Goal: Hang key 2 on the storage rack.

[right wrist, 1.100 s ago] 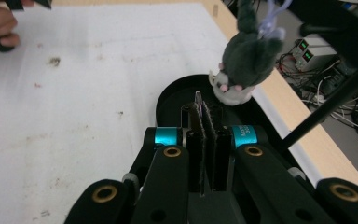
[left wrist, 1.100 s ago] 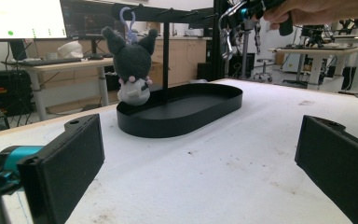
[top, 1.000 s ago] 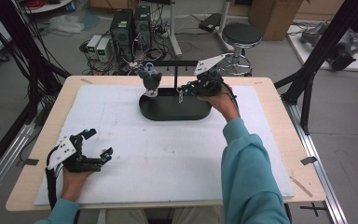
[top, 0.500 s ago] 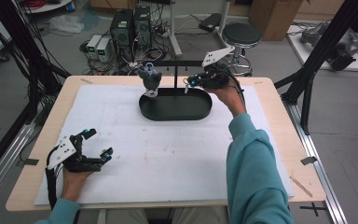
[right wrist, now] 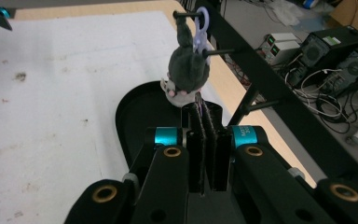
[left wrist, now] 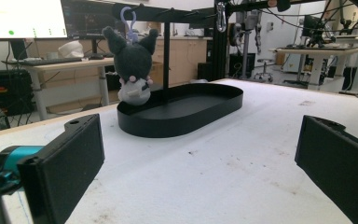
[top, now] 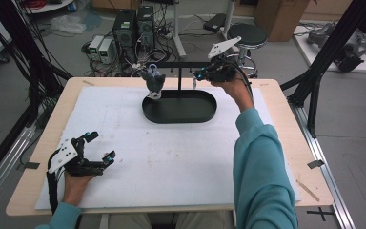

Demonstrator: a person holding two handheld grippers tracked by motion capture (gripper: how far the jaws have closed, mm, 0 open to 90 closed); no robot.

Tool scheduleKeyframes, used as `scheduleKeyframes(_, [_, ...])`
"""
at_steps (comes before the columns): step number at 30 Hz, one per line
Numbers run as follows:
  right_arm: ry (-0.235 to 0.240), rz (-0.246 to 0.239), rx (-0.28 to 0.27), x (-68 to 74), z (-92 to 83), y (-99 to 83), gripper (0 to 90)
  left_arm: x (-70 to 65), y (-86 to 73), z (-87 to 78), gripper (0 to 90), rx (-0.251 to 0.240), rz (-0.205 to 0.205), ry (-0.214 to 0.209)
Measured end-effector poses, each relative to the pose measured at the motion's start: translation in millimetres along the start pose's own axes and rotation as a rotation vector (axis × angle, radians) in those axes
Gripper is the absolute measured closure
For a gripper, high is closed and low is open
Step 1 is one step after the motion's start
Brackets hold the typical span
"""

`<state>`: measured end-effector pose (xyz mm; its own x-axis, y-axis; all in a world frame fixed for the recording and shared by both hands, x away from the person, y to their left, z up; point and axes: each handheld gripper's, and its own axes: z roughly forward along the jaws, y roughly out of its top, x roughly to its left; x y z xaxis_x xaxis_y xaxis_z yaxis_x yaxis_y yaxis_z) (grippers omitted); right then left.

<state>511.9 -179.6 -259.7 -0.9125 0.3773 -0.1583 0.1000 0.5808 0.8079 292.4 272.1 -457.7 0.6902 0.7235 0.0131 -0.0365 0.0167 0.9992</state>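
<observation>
Entry: hanging stand, right-hand end.

The right gripper (top: 199,74) is up at the far side of the table, level with the crossbar (top: 181,64) of the black hanging stand. Its jaws are pinched fully together. A small silver clip (top: 194,83) dangles at their tips, just right of the stand's post. I take it as held, though the right gripper view does not let me see the contact itself.

The left gripper (top: 102,145) rests on the white mat at the near left corner, well apart from the stand. Its jaws are spread wide with nothing between them.

The dark grey plush keychain (top: 153,82) already hangs from the left half of the crossbar by its lilac hook. Its body is just above the rim of the black oval tray (top: 178,119).

Relation that matters: the crossbar runs left to right across the table and its pegs stick out sideways from it. In the right gripper view a bare peg (right wrist: 256,106) lies right of the jaws, on the gripper's side of the plush. The clip's long axis hangs vertical beside the bar.

Judgement: the right hand is the nearer one, so it should carry this move. The clip's loop must line up with a peg's tip before sliding on.
</observation>
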Motion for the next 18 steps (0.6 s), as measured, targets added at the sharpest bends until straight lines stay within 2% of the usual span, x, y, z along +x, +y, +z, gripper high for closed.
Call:
scheduleKeyframes(3, [-0.002,-0.001,0.028,-4.0,-0.9,4.0,88.8,0.0,0.0,-0.1,1.7,0.001,0.001,0.000])
scheduleKeyframes(10, [0.012,-0.016,0.051,-10.8,1.2,16.5,88.8,-0.2,-0.1,0.1,1.7,0.000,-0.001,0.000])
scheduleKeyframes(18, [0.039,0.001,0.087,-17.2,7.6,24.2,88.8,-0.1,0.0,0.0,1.7,0.000,0.000,0.000])
